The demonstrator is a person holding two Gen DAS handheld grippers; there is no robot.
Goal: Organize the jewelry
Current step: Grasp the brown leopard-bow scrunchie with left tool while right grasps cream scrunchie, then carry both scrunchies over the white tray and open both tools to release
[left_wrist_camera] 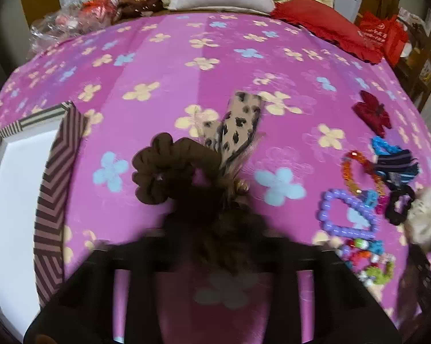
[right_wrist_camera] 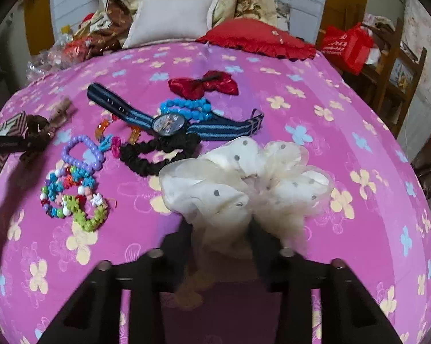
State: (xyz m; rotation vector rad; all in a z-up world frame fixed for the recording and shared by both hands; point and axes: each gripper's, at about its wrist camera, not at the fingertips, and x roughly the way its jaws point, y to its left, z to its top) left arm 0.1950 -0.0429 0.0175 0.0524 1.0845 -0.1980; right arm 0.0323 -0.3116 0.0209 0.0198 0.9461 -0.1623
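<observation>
My left gripper [left_wrist_camera: 215, 223] is shut on a brown scrunchie [left_wrist_camera: 161, 169] with a leopard-print bow [left_wrist_camera: 238, 126], held just above the pink bedspread to the right of the striped box [left_wrist_camera: 55, 189]. My right gripper [right_wrist_camera: 221, 240] is shut on a white dotted organza scrunchie [right_wrist_camera: 244, 177]. Left of it lie a blue striped watch [right_wrist_camera: 169, 123], a black scrunchie [right_wrist_camera: 155, 154], a purple bead bracelet [right_wrist_camera: 83, 152], a blue bead bracelet [right_wrist_camera: 186, 109], mixed colourful bracelets [right_wrist_camera: 72, 197] and a red bow [right_wrist_camera: 204, 86].
The striped box has a white inside [left_wrist_camera: 17, 189] and sits at the left of the bed. A white pillow [right_wrist_camera: 172, 20], a red cushion [right_wrist_camera: 258, 40] and heaped blankets lie at the bed's far end. A red bag [right_wrist_camera: 347, 46] and wooden furniture stand at the right.
</observation>
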